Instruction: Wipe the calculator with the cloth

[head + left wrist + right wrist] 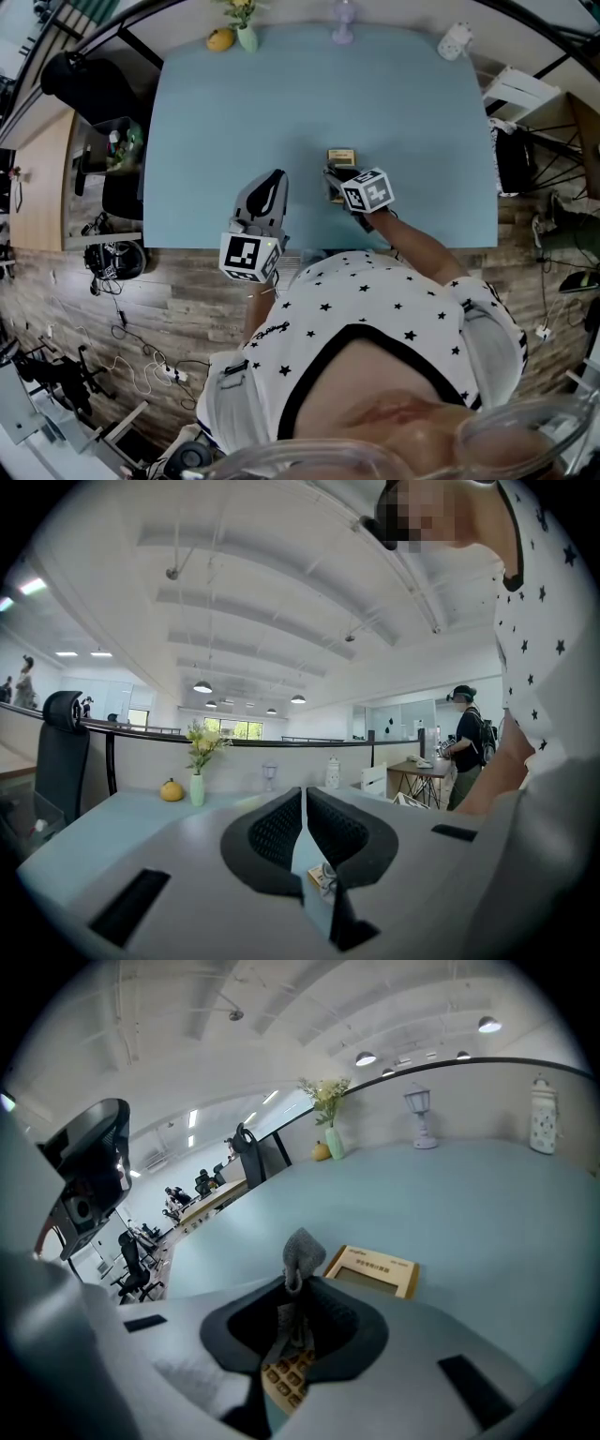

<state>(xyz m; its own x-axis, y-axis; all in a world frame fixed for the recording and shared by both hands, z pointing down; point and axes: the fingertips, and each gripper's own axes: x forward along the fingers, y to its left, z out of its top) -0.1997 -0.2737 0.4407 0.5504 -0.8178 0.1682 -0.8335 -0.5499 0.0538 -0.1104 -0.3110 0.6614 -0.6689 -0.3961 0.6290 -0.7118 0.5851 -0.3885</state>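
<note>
A tan calculator (pixel 341 157) lies on the pale blue table (pixel 216 141), right of centre. My right gripper (pixel 336 184) hovers at its near end, shut on a grey cloth (pixel 302 1252). In the right gripper view the cloth bunches up above the jaws and hangs down over the calculator (pixel 373 1270), whose keys show under the jaws. My left gripper (pixel 273 181) is held above the table to the left of the calculator, shut with nothing in it. In the left gripper view (pixel 304 801) a sliver of the calculator and cloth shows low between the jaws.
Along the table's far edge stand a yellow gourd (pixel 219 39), a vase of flowers (pixel 246 34), a small clear lamp (pixel 343 22) and a white lantern (pixel 454 41). A black office chair (pixel 82 79) stands off the left side. The near table edge is just behind both grippers.
</note>
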